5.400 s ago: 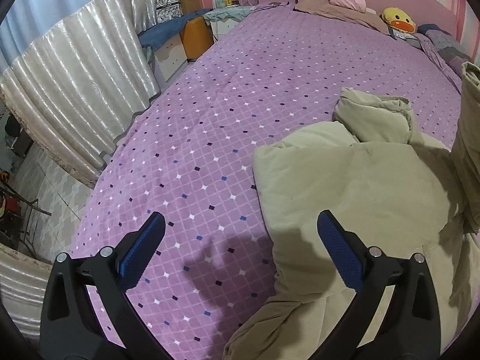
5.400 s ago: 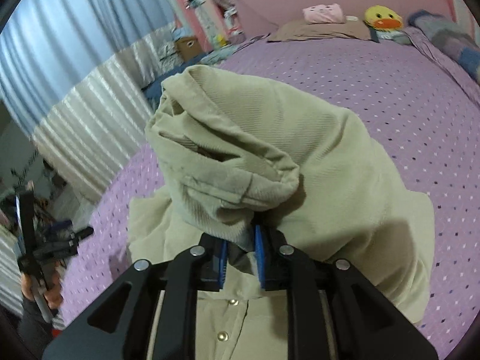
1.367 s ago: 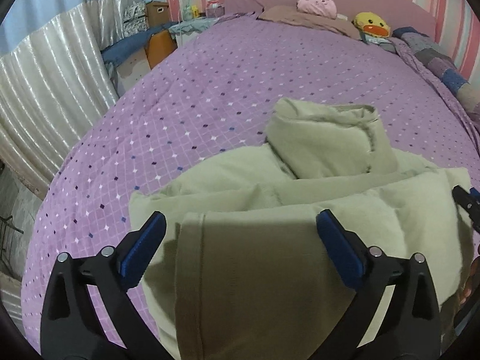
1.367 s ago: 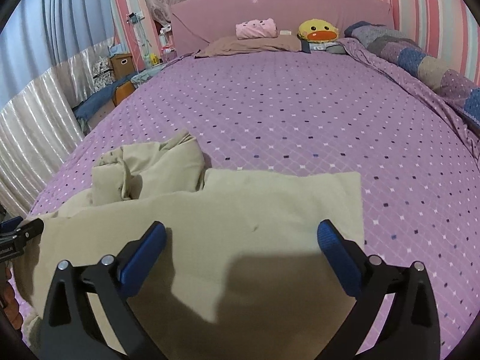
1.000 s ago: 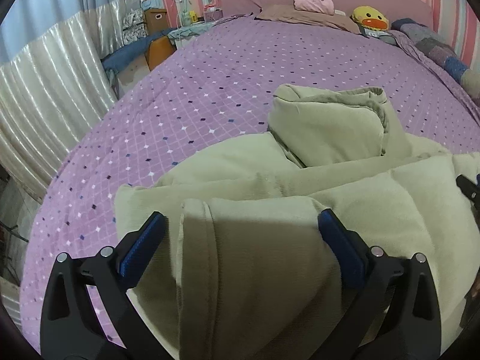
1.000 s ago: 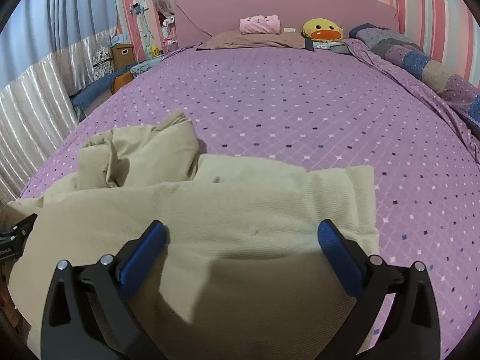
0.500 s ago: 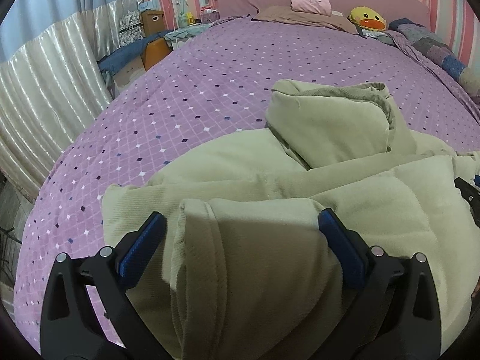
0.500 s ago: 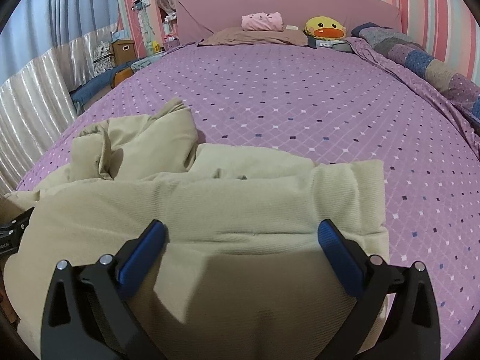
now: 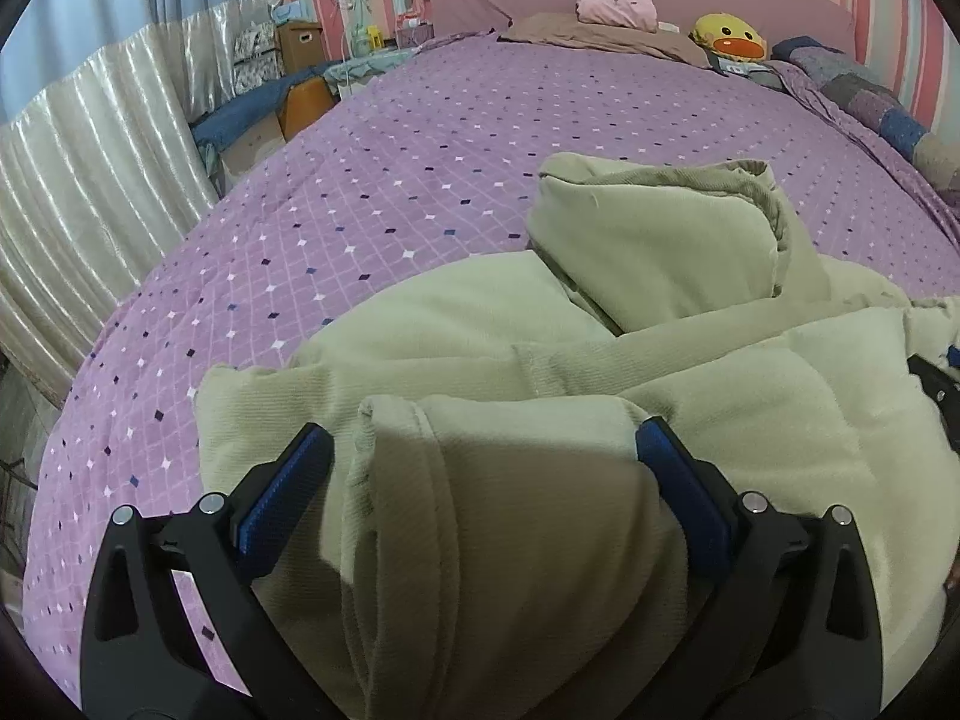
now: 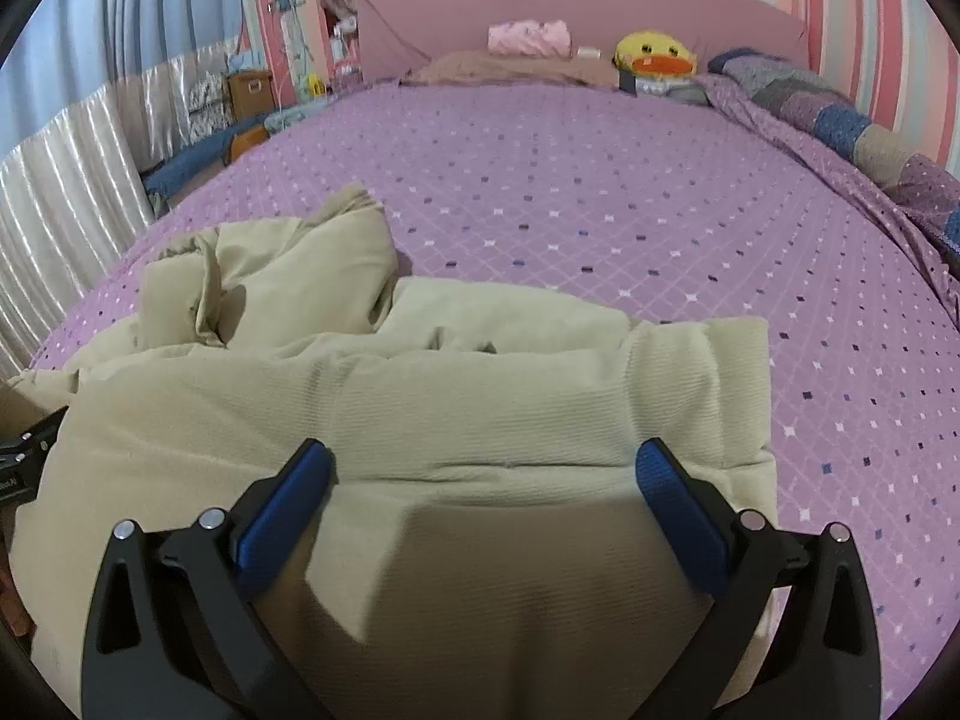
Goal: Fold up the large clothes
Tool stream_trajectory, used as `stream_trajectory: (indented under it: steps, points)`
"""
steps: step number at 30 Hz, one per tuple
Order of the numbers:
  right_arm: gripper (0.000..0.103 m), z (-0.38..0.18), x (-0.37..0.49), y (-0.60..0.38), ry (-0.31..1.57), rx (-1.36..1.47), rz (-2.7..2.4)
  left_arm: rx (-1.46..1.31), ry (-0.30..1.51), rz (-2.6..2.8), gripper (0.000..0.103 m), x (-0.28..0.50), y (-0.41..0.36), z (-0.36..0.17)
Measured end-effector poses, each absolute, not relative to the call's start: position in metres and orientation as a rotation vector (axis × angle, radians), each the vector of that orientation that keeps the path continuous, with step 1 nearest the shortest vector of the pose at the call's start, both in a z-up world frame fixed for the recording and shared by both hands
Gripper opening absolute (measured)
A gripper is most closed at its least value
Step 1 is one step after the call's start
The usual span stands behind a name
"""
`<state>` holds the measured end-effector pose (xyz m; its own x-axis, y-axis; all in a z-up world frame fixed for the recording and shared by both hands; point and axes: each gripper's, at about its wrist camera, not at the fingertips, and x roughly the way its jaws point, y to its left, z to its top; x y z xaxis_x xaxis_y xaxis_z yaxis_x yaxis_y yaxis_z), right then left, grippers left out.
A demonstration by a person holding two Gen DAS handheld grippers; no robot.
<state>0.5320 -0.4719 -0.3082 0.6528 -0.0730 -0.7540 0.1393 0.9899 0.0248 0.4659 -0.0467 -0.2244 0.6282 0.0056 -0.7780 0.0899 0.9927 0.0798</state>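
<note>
On the purple diamond-print bedspread (image 10: 600,192) lies the beige jacket (image 10: 480,384), folded into a thick bundle near the foot edge, hood bunched on its far left side. Compared with a second ago it fills more of both views; both grippers have moved closer over it. Left gripper (image 9: 483,471) spread wide, straddling a rolled sleeve fold, gripping nothing. Right gripper (image 10: 483,477) equally wide apart above the flat folded panel, empty. Duck plush (image 10: 654,54) by the headboard.
</note>
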Motion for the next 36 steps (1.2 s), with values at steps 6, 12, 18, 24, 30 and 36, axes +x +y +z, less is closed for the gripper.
stream_trajectory:
  steps: [6,12,18,24,30,36]
  points:
    - [0.101,-0.272,0.533,-0.475,0.852,0.129,-0.147,0.061,0.897,-0.042,0.1,0.463,-0.038,-0.187]
    - [0.101,-0.244,0.565,-0.462,0.808,0.165,-0.144,0.064,0.875,-0.026,0.1,0.488,-0.052,-0.162]
    - [0.101,-0.239,0.6,-0.442,0.77,0.109,-0.147,0.061,0.892,0.013,0.1,0.531,-0.063,-0.166]
    - [0.101,-0.273,0.621,-0.441,0.846,0.186,-0.149,0.103,0.903,0.093,0.1,0.548,-0.065,-0.202]
    - [0.101,-0.301,0.613,-0.44,0.811,0.182,-0.196,0.082,0.892,0.085,0.1,0.544,-0.057,-0.231]
    - [0.101,-0.316,0.614,-0.43,0.804,0.101,-0.225,0.079,0.838,0.074,0.1,0.535,-0.057,-0.243]
